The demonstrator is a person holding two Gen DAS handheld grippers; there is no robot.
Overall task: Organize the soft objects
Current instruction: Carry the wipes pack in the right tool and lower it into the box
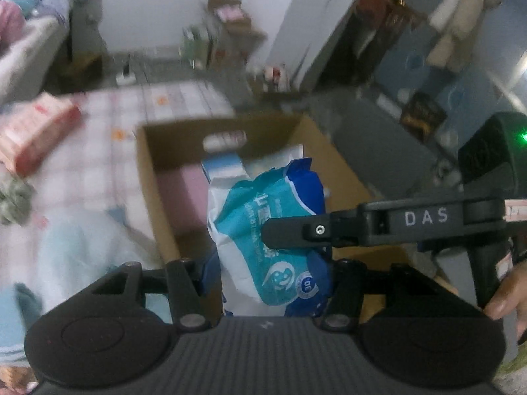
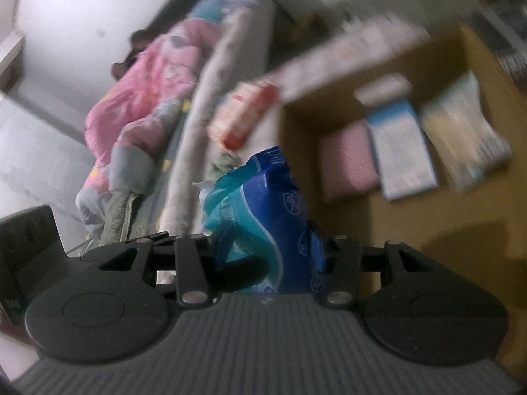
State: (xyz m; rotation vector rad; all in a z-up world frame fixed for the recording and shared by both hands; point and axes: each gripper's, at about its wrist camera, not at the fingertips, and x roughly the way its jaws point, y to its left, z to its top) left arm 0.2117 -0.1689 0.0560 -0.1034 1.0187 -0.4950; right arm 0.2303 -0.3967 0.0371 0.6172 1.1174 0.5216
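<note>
Both hand-held grippers are clamped on one soft pack of wet wipes (image 1: 273,230), a crinkly teal, blue and white packet. Your left gripper (image 1: 266,283) holds its lower end between the two fingers, the blue pads pressing in from each side. Your right gripper (image 2: 270,263) grips the same pack, and in the left wrist view its black finger (image 1: 296,233) lies across the front of the pack, coming in from the right. Part of your right hand (image 1: 507,299) shows at the frame's right edge, on that gripper's handle.

The pack stands up and away from both grippers, its long axis running along the fingers, its crimped blue end farthest from you.

What matters for the next move is the open cardboard box (image 1: 151,177) directly beyond the pack. It sits on a bed with a pink checked cover (image 1: 98,131), near the cover's far edge. In the left wrist view the pack overlaps the box's open mouth; whether it is above the mouth or short of the near wall, you cannot tell through the blur. In the right wrist view the box lies ahead and to the right.

Inside the box, along its far wall, a pink item (image 2: 346,161), a pale blue packet (image 2: 402,151) and a pale packet (image 2: 461,131) lie side by side. Bare cardboard floor shows nearer you.

A red and white pack (image 1: 36,128) lies on the cover left of the box.

Both grippers tilt downward toward the box. Judging from this, neither hand is clearly nearer.
</note>
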